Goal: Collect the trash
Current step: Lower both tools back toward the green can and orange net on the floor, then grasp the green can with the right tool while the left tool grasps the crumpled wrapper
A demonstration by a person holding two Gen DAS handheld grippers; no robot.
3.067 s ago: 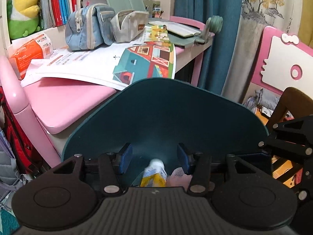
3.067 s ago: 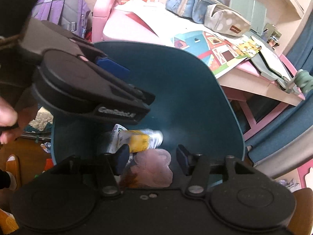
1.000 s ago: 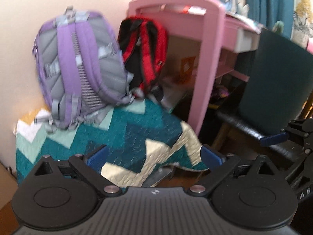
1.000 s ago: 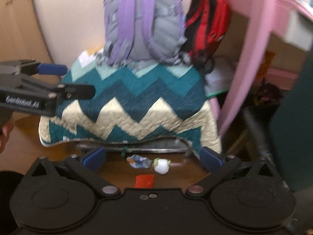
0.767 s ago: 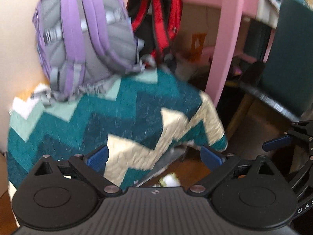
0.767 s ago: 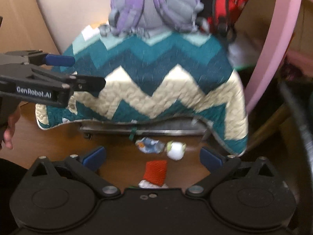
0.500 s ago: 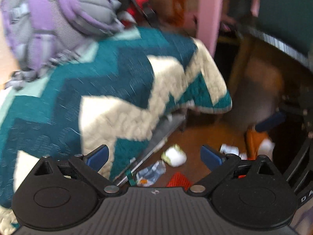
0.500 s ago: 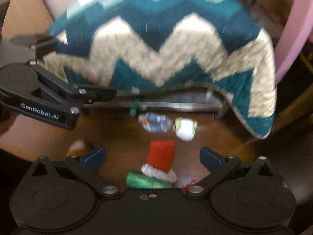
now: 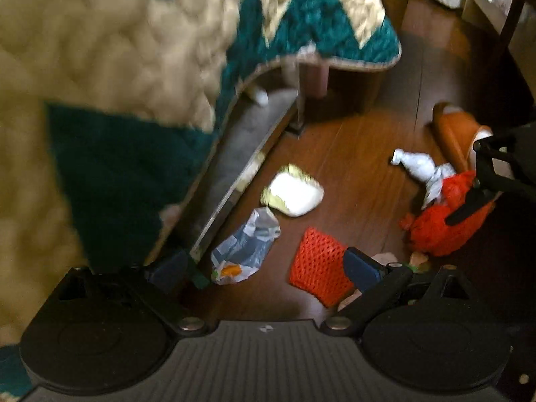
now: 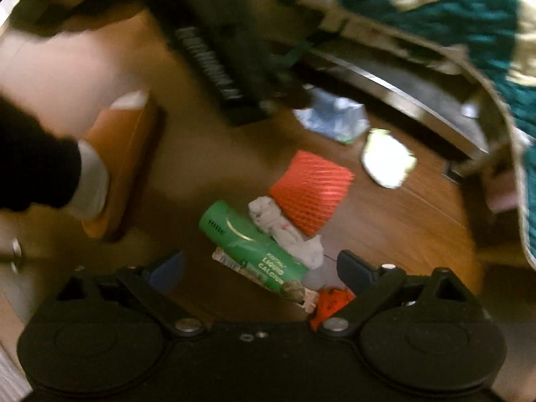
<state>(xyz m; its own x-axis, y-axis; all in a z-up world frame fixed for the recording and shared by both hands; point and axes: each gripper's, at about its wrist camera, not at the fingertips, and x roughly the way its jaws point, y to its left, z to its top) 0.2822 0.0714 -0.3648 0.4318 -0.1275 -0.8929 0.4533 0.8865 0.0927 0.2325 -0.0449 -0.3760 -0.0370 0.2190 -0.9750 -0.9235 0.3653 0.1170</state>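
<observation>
Wooden floor [image 9: 355, 154] litter now nearer.

Green tube [image 10: 249, 243] lying on the wooden floor, white lettering "LIQUID CALCIUM", smaller word above it too blurred to read

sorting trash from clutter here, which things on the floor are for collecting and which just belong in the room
To collect: green tube, orange mesh sleeve, crumpled tissue, clear wrapper, white packet, red net bag.

Just there: quilt, orange slipper.
</observation>
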